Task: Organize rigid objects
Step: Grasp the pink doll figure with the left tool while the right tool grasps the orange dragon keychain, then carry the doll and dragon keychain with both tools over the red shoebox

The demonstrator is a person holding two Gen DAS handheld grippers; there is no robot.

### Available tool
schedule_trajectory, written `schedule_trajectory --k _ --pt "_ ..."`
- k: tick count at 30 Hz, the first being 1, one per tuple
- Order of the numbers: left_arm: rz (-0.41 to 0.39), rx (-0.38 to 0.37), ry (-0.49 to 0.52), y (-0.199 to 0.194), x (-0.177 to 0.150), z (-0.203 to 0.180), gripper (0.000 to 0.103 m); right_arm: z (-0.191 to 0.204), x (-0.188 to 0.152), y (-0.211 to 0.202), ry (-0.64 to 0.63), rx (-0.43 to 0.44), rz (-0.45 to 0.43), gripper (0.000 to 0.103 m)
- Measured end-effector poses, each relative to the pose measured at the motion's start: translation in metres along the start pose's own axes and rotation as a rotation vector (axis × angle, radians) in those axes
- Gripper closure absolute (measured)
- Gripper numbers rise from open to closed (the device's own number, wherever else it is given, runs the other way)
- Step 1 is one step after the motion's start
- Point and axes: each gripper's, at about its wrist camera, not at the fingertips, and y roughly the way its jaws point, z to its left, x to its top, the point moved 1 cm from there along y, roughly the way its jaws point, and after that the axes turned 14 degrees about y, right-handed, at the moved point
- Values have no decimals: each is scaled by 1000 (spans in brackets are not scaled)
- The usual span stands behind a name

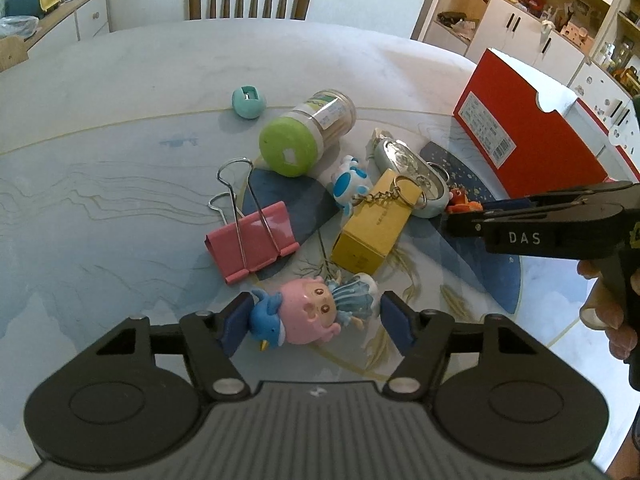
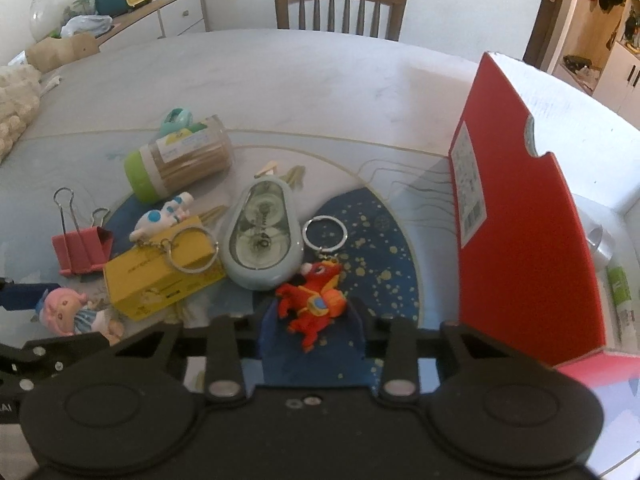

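Aim: since the loose things lie heaped mid-bench [image 1: 120,92] beside the red box [image 1: 536,140], each gripper appears to be taking one toy for sorting into it.
Left gripper [image 1: 316,322]: straddles the pink doll [image 1: 310,312]; one pad touches its blue bird side, the other stands just clear, so not yet clenched.
Right gripper [image 2: 312,320]: blue pads flank the red dragon keychain [image 2: 314,298]; whether they press, I cannot tell.
Doll: lying down, glossy pink head, blue striped skirt.
Dragon: orange-red, ring [image 2: 324,233] trailing toward the tape dispenser [image 2: 262,236].
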Motion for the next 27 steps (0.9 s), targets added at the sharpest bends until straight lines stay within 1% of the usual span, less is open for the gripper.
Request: schedule_trajectory --k 5,9,16,22,27 --pt "2 3 3 0 0 -1 34 -1 -2 -8 12 -3 -5 67" --pt "4 5 6 -2 0 -4 34 -5 -4 -22 39 24 -17 67" --pt "-20 4 9 -15 6 -10 34 -9 -7 -52 61 57 -41 67" --pt "-45 20 29 -31 23 -21 34 -16 -4 -82 75 89 -78 67" --pt "-73 57 67 -45 43 -31 34 -24 3 -108 94 126 -117 68"
